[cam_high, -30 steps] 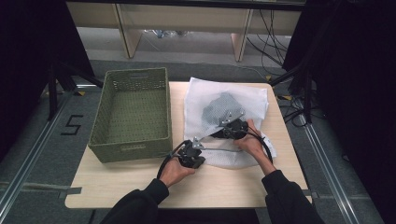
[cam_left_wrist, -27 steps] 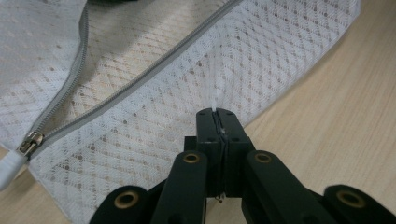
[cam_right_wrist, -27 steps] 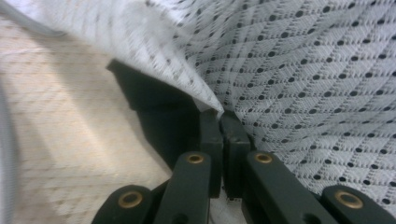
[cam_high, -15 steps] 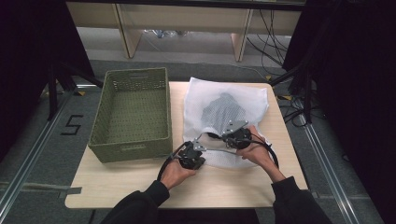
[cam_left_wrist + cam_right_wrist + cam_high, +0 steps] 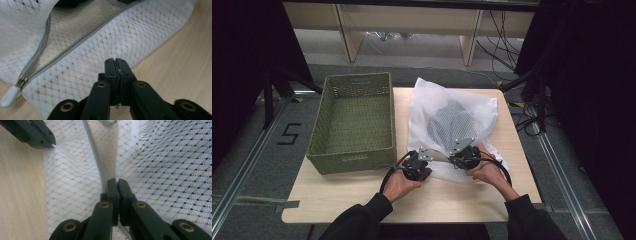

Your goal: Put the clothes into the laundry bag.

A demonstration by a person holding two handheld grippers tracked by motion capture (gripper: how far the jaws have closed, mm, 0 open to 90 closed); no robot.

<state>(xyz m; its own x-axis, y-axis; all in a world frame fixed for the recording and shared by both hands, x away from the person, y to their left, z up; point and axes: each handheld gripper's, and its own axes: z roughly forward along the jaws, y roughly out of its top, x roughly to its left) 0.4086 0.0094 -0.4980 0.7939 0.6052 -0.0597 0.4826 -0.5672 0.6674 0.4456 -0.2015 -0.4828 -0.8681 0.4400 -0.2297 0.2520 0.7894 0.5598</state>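
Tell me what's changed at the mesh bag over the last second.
The right gripper has slid left along the near edge of the white mesh bag, drawing closer to the left gripper; both are shut on the mesh. The left gripper's jaws have just eased open slightly, mesh still between them. The left hand held its place; the green basket and the bag's dark contents are unmoved.

The tabletop [image 5: 362, 200] is seen from above and behind the person, facing forward and down, from well back. Each gripper view is taken close along its own fingers [image 5: 111, 72], just over the white mesh bag [image 5: 452, 115], which is shared by all three views.
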